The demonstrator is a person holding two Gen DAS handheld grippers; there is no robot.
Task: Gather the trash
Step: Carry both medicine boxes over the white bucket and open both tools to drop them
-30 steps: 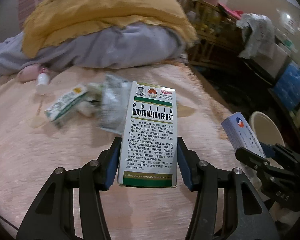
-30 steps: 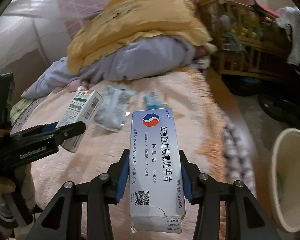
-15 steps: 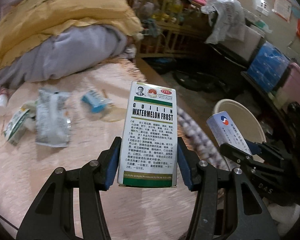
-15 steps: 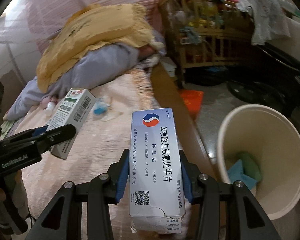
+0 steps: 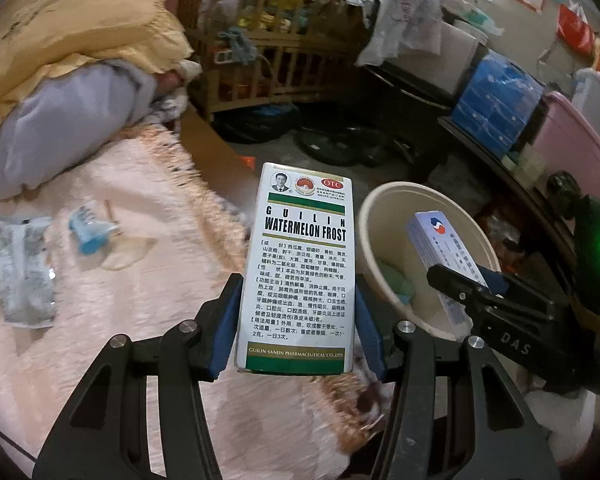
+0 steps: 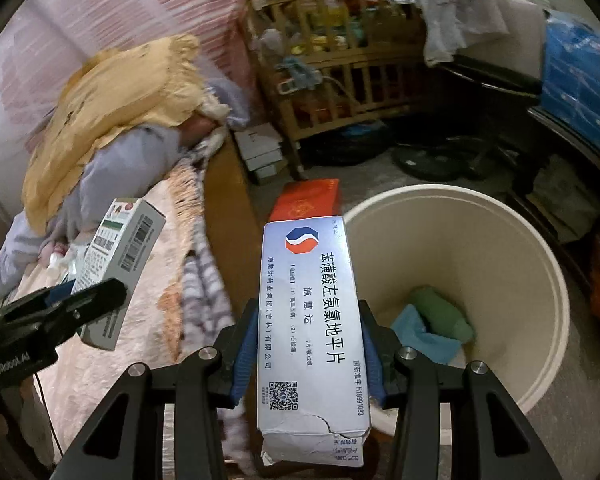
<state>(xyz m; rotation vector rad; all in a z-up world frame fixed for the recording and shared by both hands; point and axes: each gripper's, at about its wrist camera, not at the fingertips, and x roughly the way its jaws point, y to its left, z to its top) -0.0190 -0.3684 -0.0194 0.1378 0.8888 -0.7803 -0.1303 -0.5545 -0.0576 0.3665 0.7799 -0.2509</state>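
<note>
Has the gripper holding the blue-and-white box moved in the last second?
Yes. The right gripper, shut on the blue-and-white medicine box, swung rightward off the bed toward the cream trash bin.

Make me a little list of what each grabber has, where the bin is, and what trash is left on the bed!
left gripper: jaws shut on green box
right gripper: jaws shut on blue box
bin: on floor beside bed, holds blue and green scraps
bed: wrapper and blue packet lying there

Glossy cardboard medicine boxes (image 5: 298,272); fuzzy pink blanket (image 5: 120,264); smooth plastic bin (image 6: 540,256).
</note>
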